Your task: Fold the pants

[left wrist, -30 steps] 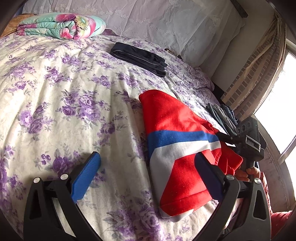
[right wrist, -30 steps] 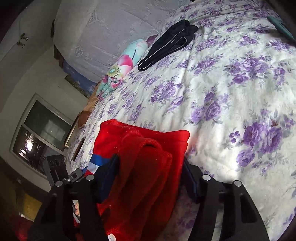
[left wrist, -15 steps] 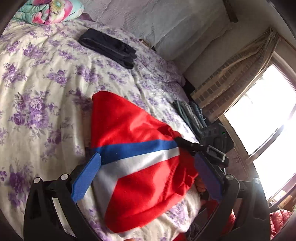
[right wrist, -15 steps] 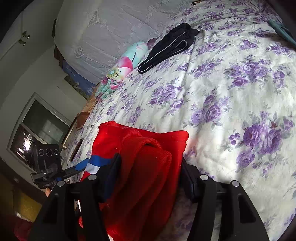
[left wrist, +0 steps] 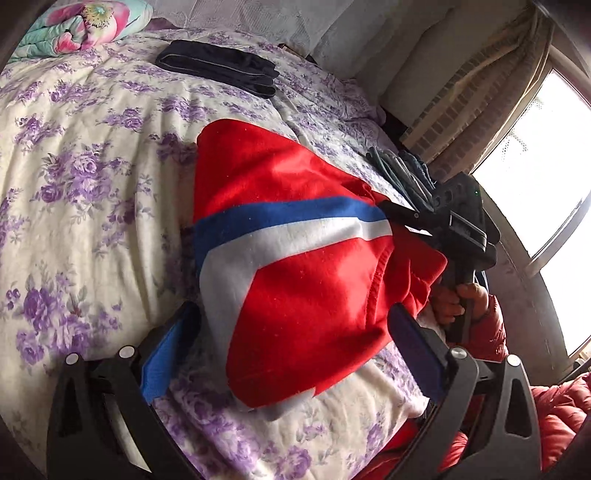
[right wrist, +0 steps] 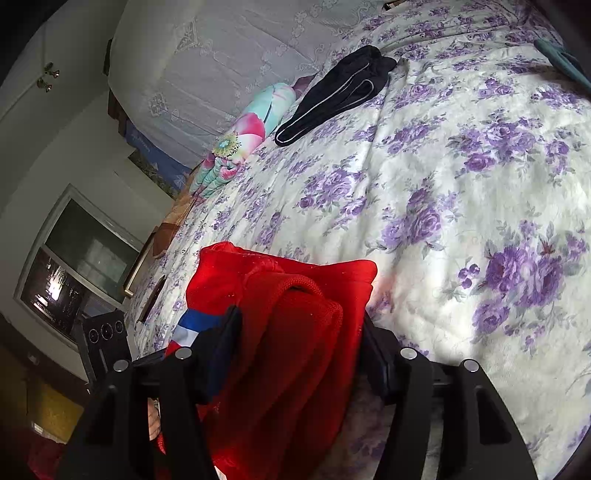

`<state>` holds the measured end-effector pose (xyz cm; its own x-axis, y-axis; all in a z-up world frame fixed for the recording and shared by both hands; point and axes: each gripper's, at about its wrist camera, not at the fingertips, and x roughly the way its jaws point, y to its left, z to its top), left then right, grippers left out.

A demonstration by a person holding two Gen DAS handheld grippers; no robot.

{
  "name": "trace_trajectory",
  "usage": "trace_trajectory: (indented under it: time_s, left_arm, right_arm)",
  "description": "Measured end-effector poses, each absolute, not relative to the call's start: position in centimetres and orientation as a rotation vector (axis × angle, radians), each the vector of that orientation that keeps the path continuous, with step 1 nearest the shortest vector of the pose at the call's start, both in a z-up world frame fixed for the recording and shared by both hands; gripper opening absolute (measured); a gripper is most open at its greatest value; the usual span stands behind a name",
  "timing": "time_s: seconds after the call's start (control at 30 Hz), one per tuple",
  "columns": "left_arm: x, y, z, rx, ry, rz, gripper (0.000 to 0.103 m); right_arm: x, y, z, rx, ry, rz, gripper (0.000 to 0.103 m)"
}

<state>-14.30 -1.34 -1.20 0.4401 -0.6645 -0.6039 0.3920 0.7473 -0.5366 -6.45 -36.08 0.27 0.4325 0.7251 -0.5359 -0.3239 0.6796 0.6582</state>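
Two grippers in frame, one garment in play. Red fleece pants with a blue and white diagonal stripe lie bunched and partly folded on the near part of the bed, on a cream bedspread printed with purple roses.

Left gripper: blue-padded fingers spread wide, one either side of the near end of the pants. Pads not pressing the cloth; nothing gripped.

Right gripper: black fingers part-way open, clamped on a thick bunched roll of the red fabric, cloth filling the gap and pressed by both pads. From the left wrist view it sits at the right end of the pants, with a hand in a red quilted sleeve on its handle.

No containers visible. Elsewhere on the bedspread, well apart from the red pants: folded dark navy pants with thin light piping near the headboard, and a rolled floral quilt in teal and pink at the far corner. Stack of grey-blue folded cloth at the bed's window-side edge; what it is, can't tell.
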Motion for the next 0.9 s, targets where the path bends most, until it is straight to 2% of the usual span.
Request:
trace_trajectory:
  time_s: [0.13,0.47,0.53,0.57,0.6,0.63,0.7,0.73,0.77,0.83,0.9]
  left_arm:
    - [-13.2,-2.3,-1.0,-0.331,0.924,-0.669,0.098]
    - [-14.0,-3.0,-1.0,-0.345,0.856,-0.674,0.098]
    - [-13.5,-3.8,-1.2,-0.313,0.843,-0.656,0.097]
    - [-13.4,-3.9,-1.1,-0.308,0.843,-0.636,0.093]
    - [-13.6,-3.9,-0.9,-0.3,0.838,-0.598,0.08]
    - [-13.7,-3.9,-0.8,-0.294,0.831,-0.575,0.076]
    - [-14.5,-3.7,-0.3,-0.282,0.808,-0.563,0.055]
    - [-15.0,-3.8,0.1,-0.268,0.794,-0.561,0.05]
    - [-15.5,-3.9,0.6,-0.249,0.779,-0.559,0.041]
    - [-16.3,-4.3,1.5,-0.2,0.748,-0.552,0.031]
    - [-16.9,-4.9,2.4,-0.154,0.716,-0.546,0.026]
  right_arm:
    - [-6.3,-35.8,0.2,0.504,0.909,0.67,0.063]
    - [-6.3,-35.2,0.2,0.493,0.9,0.651,0.062]
    - [-6.5,-34.9,0.4,0.473,0.889,0.631,0.057]
    - [-6.9,-34.6,0.6,0.445,0.872,0.609,0.055]
    - [-7.4,-34.2,1.1,0.402,0.847,0.584,0.052]
    - [-8.3,-33.5,1.7,0.349,0.812,0.558,0.051]
    - [-10.2,-32.2,3.2,0.247,0.727,0.515,0.048]
    - [-11.1,-31.8,3.8,0.219,0.689,0.504,0.047]
    - [-11.9,-31.5,4.2,0.204,0.658,0.497,0.044]
    - [-13.3,-30.7,4.7,0.189,0.608,0.47,0.039]
    - [-13.8,-30.4,5.2,0.178,0.579,0.456,0.038]
